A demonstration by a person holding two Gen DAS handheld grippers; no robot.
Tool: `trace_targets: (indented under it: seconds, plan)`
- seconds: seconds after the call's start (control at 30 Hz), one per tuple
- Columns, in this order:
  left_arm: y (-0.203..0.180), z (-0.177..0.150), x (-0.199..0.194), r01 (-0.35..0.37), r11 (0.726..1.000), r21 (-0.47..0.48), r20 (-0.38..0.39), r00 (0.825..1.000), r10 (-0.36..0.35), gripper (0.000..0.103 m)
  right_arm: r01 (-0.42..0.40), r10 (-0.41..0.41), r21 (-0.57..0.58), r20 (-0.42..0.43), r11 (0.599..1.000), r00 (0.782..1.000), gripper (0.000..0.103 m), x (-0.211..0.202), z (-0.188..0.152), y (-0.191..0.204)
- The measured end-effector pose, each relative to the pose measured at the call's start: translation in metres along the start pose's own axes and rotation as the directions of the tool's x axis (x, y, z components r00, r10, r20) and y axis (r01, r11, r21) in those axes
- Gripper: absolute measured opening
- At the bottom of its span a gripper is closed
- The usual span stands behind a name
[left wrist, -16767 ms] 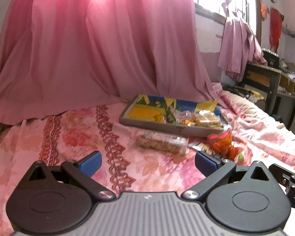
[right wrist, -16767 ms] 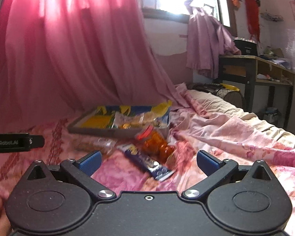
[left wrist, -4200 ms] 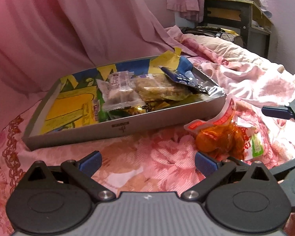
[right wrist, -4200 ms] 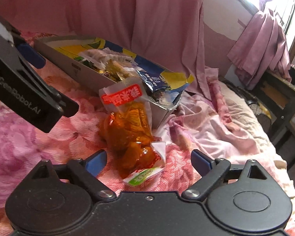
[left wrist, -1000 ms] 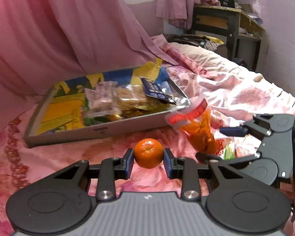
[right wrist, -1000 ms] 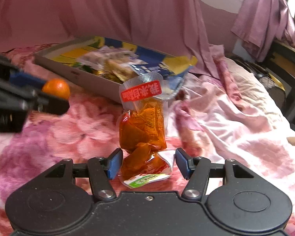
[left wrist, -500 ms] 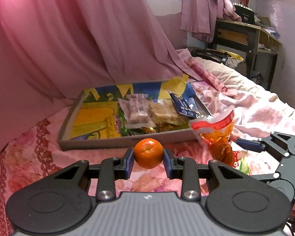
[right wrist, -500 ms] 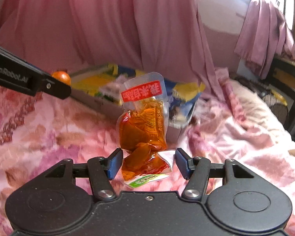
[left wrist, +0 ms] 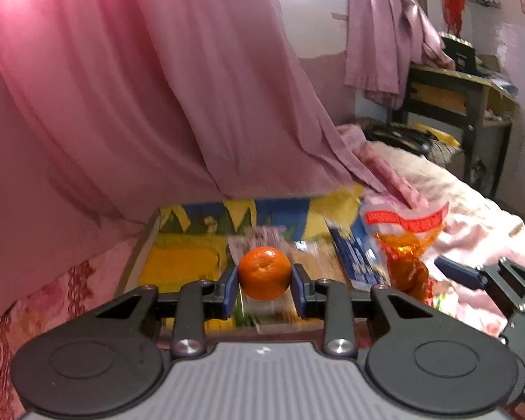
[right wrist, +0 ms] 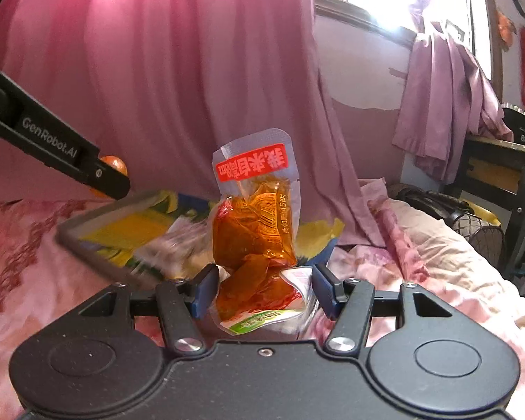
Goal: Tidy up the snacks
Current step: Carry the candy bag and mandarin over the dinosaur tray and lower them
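My left gripper (left wrist: 264, 288) is shut on a small orange mandarin (left wrist: 264, 272), held in the air over the near part of the shallow grey tray (left wrist: 141, 245). The tray has a yellow and blue lining and holds several wrapped snacks (left wrist: 259, 236). My right gripper (right wrist: 262, 290) is shut on an orange snack pouch (right wrist: 253, 231) with a red label, held upright above the bed. In the right wrist view the left gripper's finger (right wrist: 52, 148) reaches in from the left with the mandarin (right wrist: 113, 164) behind it. The tray (right wrist: 98, 262) lies below.
A pink floral bedspread (right wrist: 21, 255) covers the bed. A pink curtain (left wrist: 140, 87) hangs close behind the tray. To the right stand a dark desk (left wrist: 455, 105) and a fan (right wrist: 472, 231) on the floor beside rumpled bedding (right wrist: 437, 262).
Both grippers have risen with their loads. The mandarin now stands over the tray instead of in front of it, and the pouch is lifted clear of the bed.
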State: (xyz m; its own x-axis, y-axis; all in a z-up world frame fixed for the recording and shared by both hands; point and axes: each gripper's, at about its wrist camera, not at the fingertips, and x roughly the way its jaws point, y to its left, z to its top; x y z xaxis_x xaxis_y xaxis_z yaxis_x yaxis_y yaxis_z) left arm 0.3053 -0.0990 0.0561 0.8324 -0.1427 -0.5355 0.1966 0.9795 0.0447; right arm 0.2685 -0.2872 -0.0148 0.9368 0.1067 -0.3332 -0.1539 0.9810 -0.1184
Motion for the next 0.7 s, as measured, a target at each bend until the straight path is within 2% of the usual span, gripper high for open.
trace_targets:
  seconds: [0.23, 0.37, 0.7]
  plan:
    - [0.007, 0.018, 0.051, -0.029, 0.998, -0.061, 0.019, 0.999, 0.030, 0.035, 0.015, -0.015, 0.018, -0.032, 1.000, 0.999, 0.060, 0.037, 0.005, -0.004]
    - [0.010, 0.012, 0.077, -0.037, 0.994, -0.105, 0.000, 0.999, 0.037, 0.035, 0.030, -0.028, 0.030, -0.053, 0.999, 0.998, 0.060, 0.057, 0.005, -0.006]
    - [0.010, -0.005, 0.112, -0.051, 0.993, -0.108, -0.057, 0.997, 0.045, 0.035, 0.044, -0.037, 0.077, -0.087, 0.996, 0.996, 0.060, 0.089, 0.004, -0.016]
